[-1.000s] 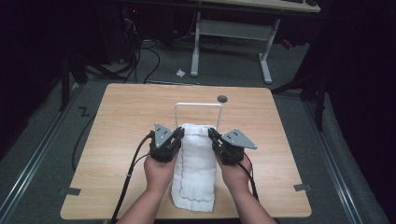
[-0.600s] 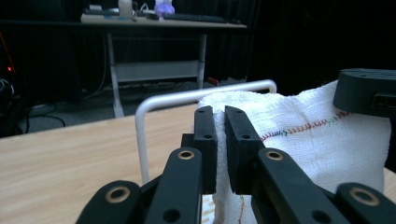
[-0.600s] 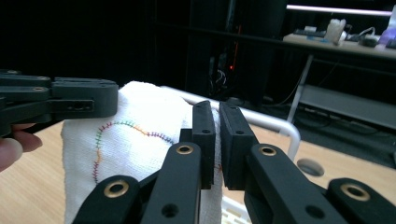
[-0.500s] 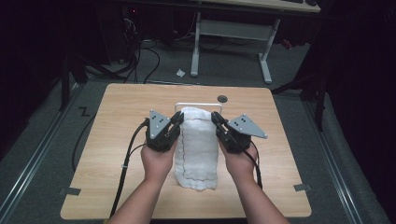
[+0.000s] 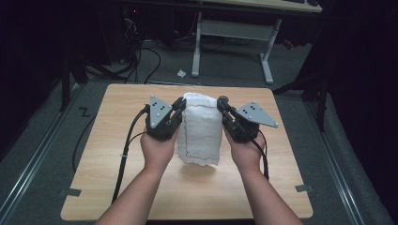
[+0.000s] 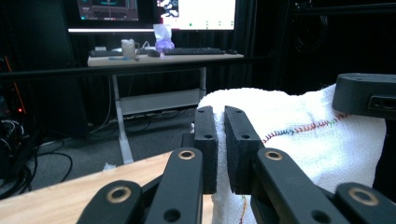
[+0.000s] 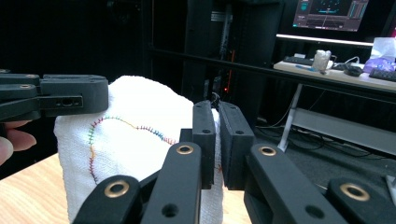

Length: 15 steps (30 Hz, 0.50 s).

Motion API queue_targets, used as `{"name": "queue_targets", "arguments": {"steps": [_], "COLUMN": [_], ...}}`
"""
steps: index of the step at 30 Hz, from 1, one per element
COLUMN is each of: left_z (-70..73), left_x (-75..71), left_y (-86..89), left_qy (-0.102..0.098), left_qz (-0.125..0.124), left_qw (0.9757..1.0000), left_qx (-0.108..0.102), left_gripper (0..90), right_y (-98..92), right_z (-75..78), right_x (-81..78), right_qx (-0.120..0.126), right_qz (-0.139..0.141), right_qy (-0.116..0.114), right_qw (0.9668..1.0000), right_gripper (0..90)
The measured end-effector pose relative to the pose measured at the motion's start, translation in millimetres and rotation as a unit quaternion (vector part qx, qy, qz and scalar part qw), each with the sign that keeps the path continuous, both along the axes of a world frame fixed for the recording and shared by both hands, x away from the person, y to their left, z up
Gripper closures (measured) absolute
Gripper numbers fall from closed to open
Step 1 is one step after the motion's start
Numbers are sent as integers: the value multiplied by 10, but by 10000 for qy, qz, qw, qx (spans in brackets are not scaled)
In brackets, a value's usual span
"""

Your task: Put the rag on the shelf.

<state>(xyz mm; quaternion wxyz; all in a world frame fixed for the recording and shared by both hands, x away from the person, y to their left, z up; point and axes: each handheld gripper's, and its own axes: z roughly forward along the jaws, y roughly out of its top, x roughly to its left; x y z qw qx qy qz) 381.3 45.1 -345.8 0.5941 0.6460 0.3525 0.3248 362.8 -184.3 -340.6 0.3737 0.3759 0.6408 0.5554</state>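
A light wooden table (image 5: pixel 117 187) stands on grey carpet, a crumpled scrap of paper (image 5: pixel 181 73) on the floor at its 12 o'clock. Beyond, a white-legged desk (image 6: pixel 140 58) carries a keyboard (image 6: pixel 194 51), a cup (image 6: pixel 128 47) and lit monitors (image 6: pixel 196 11).

White stitched towel (image 5: pixel 201 130), hanging, held aloft

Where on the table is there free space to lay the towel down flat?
The table is bare left of the left gripper, right of the right gripper, and along the near edge. The middle is crowded: both grippers hold the towel up there, between the forearms.
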Motion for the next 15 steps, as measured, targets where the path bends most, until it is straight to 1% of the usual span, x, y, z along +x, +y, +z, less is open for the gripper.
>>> {"name": "queue_targets", "arguments": {"steps": [1,6,8,12,15], "left_z": [15,57,66,97,132], "left_x": [8,34,49,107,157], "left_y": [-3,-30,-39,-51,-71], "left_qy": [-3,-35,-43,-40,-41], "left_qz": [13,-51,-54,-59,-35], "left_qw": [10000,10000,10000,10000,10000], "left_qx": [38,18,20,21,78], "left_gripper": [842,843,843,843,843], "right_y": [-8,-38,-49,-67,-73], "right_z": [12,50,58,88,135], "right_x": [9,35,46,75,127], "right_qx": [-13,52,33,32,19], "right_qz": [-10,-25,-35,-45,-69], "right_qy": [-7,-37,-43,-55,-63], "right_qw": [10000,10000,10000,10000,10000], "right_gripper": [863,863,863,863,863]}}
